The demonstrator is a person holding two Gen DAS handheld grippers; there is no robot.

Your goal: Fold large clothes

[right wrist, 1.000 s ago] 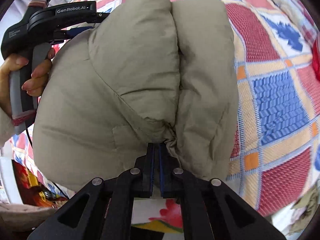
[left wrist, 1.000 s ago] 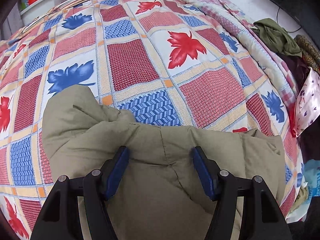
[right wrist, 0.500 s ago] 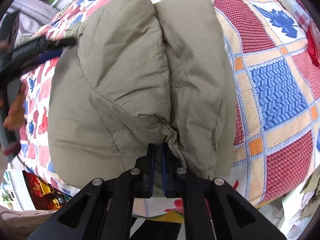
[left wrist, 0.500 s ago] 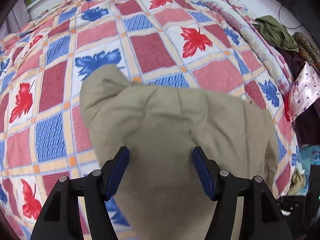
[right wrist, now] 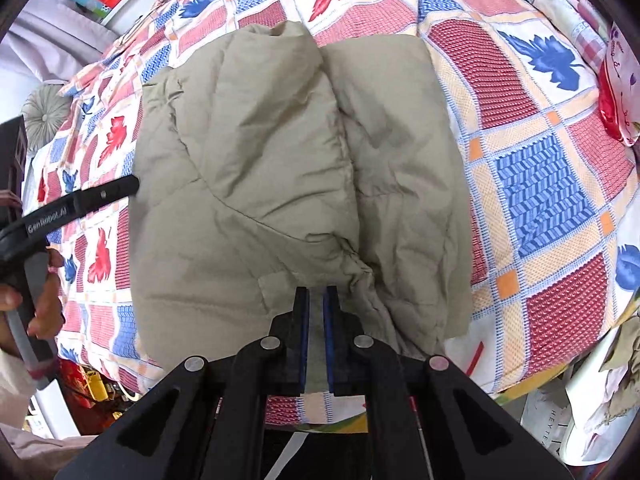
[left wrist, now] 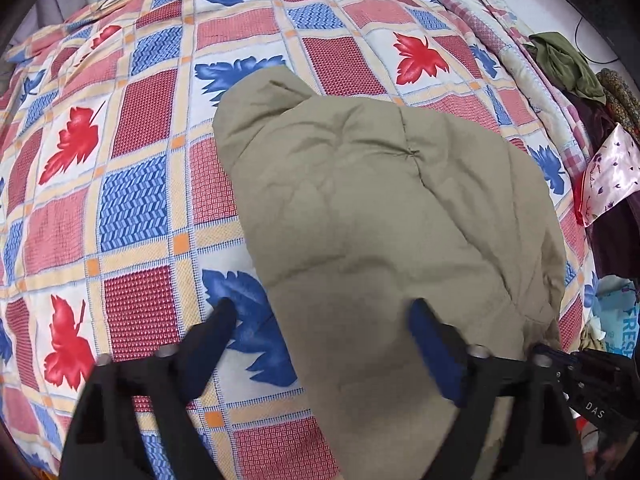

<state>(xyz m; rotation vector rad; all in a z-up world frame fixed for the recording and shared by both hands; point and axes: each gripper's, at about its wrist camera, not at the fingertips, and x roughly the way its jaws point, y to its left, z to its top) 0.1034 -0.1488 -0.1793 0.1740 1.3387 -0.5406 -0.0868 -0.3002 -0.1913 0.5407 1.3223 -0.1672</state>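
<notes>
Jacket (right wrist: 280, 168), khaki, padded, lies folded in bundle on patchwork bedspread (right wrist: 540, 184). Right gripper (right wrist: 316, 300) pinches its near hem, jaws almost closed on fabric. Left gripper (left wrist: 320, 316) jaws opening, clear of cloth. Fold step seems finished; next likely release hem, then smooth bundle.

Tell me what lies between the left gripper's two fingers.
In the left wrist view, the left gripper is opening. Between its fingers lie the khaki padded jacket and, nearer the left one, the patterned bedspread; neither pad presses the jacket.
</notes>
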